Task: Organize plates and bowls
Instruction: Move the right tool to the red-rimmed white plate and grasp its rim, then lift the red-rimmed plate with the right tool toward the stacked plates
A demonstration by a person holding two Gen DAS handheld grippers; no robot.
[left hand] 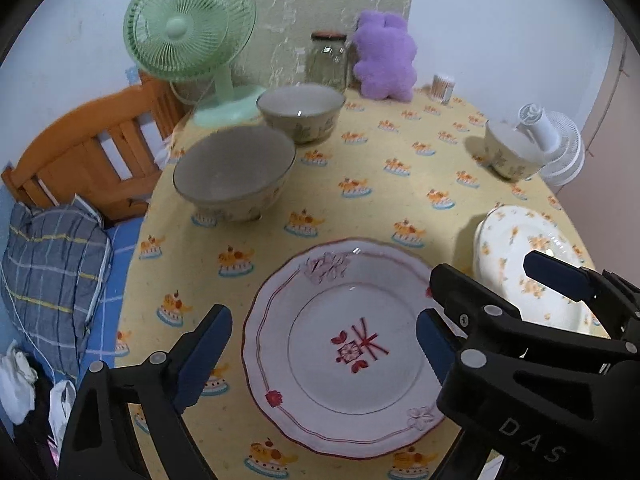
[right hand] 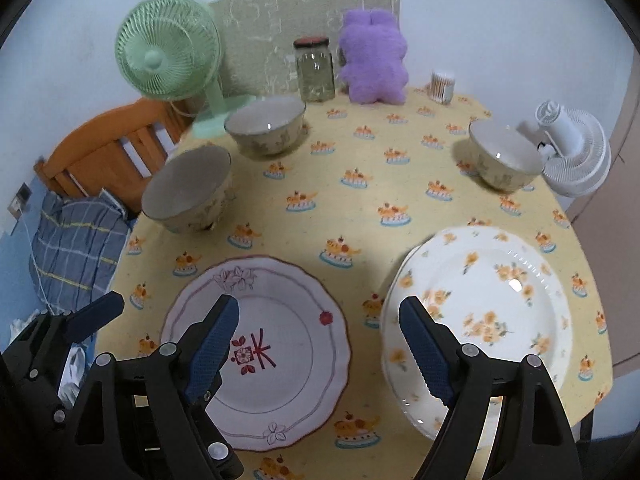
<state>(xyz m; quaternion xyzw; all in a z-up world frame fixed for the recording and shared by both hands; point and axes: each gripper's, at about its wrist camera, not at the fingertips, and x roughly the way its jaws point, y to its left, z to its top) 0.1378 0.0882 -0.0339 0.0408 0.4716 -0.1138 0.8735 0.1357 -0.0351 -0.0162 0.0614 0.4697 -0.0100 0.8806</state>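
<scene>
Yellow cloth (right hand: 352, 216) with a cake print covers the table, which stands against a pale wall; a wooden bed frame (left hand: 92, 160) and a plaid pillow (left hand: 52, 280) lie off to the left.

Left gripper (left hand: 324, 340): jaws apart, nothing between the pads. It hangs over the red plate (left hand: 348, 356), angled down. Whether the tips touch the plate I cannot tell.

Right gripper (right hand: 320, 336): jaws wide apart, empty. Its left finger sits over the red plate (right hand: 280, 360), its right finger over the near edge of the yellow plate (right hand: 492, 320). The gap between the two plates lies between the fingers.

The two plates lie side by side, close but apart, nearest the grippers.

Ahead and left of the grippers: two bowls, the near bowl (right hand: 188, 196) just beyond the red plate, the far bowl (right hand: 266, 126) behind it. They stand close together, not stacked.

Ahead and right: third bowl (right hand: 506, 156), well apart from the others, just beside a white fan (right hand: 576, 160).

Along the wall: green fan (right hand: 168, 60), glass jar (right hand: 315, 70), purple plush (right hand: 374, 60), cotton-swab tub (right hand: 443, 86).

All bowls upright, all look empty.
</scene>
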